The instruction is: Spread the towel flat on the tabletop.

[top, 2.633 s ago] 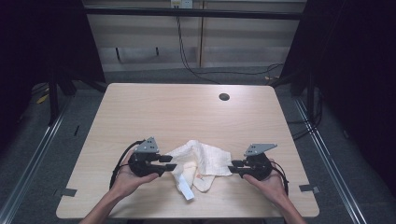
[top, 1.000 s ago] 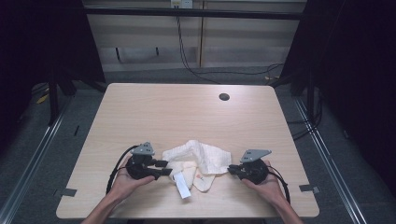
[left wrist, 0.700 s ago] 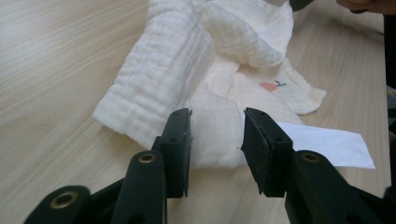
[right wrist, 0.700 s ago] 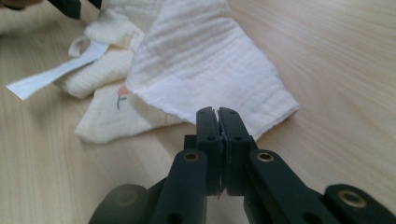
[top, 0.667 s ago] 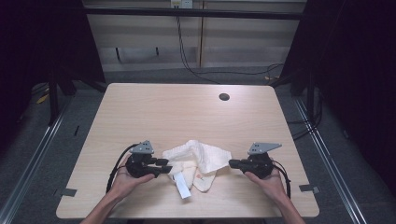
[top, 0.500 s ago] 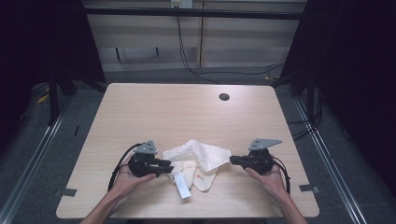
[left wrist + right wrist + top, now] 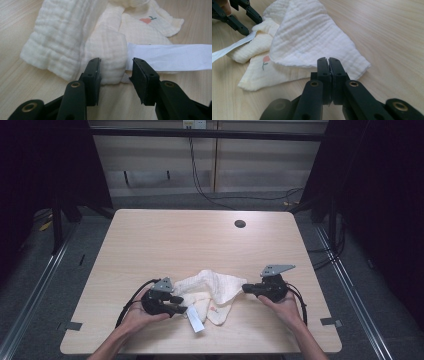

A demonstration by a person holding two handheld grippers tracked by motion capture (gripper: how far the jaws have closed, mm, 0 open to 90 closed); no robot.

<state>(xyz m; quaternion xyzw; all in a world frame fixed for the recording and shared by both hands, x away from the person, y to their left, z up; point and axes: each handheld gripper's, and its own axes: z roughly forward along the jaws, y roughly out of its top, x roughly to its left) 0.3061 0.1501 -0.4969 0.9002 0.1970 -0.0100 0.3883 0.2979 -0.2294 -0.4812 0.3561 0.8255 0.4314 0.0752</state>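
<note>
Wooden table [image 7: 150, 245]; left hand-held gripper [image 7: 116, 72] agape around cloth [image 7: 75, 40], right hand-held gripper [image 7: 328, 65] pinching it.

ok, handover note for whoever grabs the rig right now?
Left claw: open, jaws just opened, a folded lump of the cloth between them, not gripped.
Right claw: shut at the cloth's right edge, seems to pinch a thin bit of it.
Cloth: crumpled at the near side of the table, between the two claws; its white tag sticks out by the left claw.
Done: one edge taken.
Left: probably regrip with the left claw, then pull the cloth flat.
</note>
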